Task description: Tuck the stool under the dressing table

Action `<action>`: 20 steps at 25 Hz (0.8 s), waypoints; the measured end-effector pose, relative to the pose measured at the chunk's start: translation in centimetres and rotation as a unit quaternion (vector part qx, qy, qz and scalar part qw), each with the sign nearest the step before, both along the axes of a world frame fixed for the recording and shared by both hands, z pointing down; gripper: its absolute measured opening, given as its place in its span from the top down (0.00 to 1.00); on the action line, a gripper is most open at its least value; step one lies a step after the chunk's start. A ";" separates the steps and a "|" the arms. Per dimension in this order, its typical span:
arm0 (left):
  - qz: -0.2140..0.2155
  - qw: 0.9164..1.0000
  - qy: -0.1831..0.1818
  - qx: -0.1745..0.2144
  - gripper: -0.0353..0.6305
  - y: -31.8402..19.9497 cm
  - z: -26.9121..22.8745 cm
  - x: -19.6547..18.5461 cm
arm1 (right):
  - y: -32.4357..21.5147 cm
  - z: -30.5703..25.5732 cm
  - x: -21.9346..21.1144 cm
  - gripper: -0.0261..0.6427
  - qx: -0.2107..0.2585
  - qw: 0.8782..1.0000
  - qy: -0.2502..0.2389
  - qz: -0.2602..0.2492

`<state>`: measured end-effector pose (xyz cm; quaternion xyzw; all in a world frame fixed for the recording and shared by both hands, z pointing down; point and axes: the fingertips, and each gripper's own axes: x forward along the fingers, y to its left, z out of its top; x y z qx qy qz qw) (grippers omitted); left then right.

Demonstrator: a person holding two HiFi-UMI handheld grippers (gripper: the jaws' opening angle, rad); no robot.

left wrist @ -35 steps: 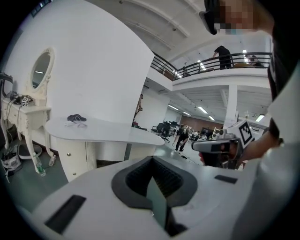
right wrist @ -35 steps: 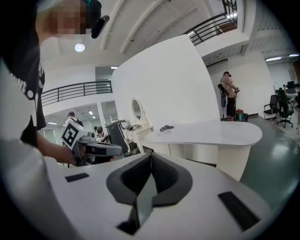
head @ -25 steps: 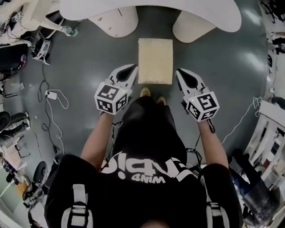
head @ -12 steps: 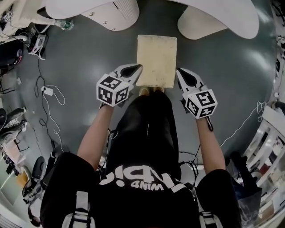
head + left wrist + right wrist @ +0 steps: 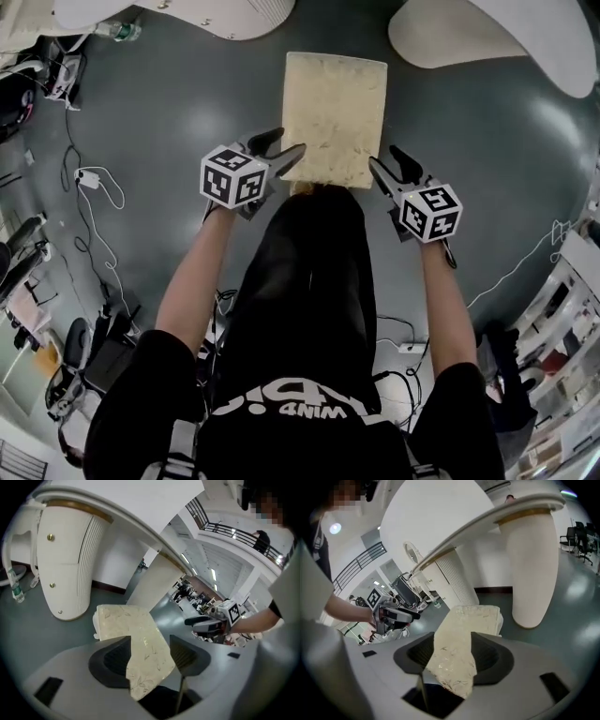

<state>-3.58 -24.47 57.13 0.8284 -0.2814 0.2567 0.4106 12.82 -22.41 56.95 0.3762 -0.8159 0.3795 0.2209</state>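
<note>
Beneath the person, a glossy grey floor [image 5: 169,112] filled most of the head view. At its far edge stood the white dressing table [image 5: 487,37], a curved top carried on two pale pedestals [image 5: 65,564]. The left pedestal was ribbed and studded with small brass knobs, and the right one was plain and rounded. The person [image 5: 309,281], in black clothes, stood facing the table with both arms stretched forward and down.

Directly in front of the person's legs was the stool [image 5: 335,117], its rectangular cream cushion patterned with faint leaves. It stood on the floor before the gap between the pedestals, with its long sides running toward the table.

The left gripper [image 5: 292,140] sat at the cushion's near left corner and the right gripper [image 5: 382,155] at its near right corner. Each bore a black-and-white marker cube [image 5: 232,178]. Both pairs of fingers were opening. In each gripper view a near corner of the cushion showed in the gap between them, with the pads apparently not pressing on it. Whether any finger brushed the fabric could not be told from these angles.

Loose cables [image 5: 94,187] trailed over the floor at the left, and a clear bottle [image 5: 14,590] stood beside the ribbed pedestal.
</note>
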 end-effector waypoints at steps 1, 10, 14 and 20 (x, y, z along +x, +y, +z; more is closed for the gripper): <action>0.001 1.000 0.000 -0.007 0.55 0.1 1.5 -0.2 | -0.1 1.6 0.2 0.58 -0.007 1.000 0.002 0.001; -0.036 0.997 -0.002 -0.068 0.38 0.8 12.6 -2.4 | 0.5 13.1 0.9 0.41 -0.094 0.994 -0.040 0.038; -0.054 0.994 0.006 -0.094 0.38 1.3 15.7 -3.0 | 0.7 15.8 1.5 0.41 -0.114 0.989 -0.066 0.061; -0.066 0.989 0.030 -0.127 0.38 1.9 17.9 -2.7 | 1.5 18.0 1.0 0.41 -0.144 0.984 -0.093 0.051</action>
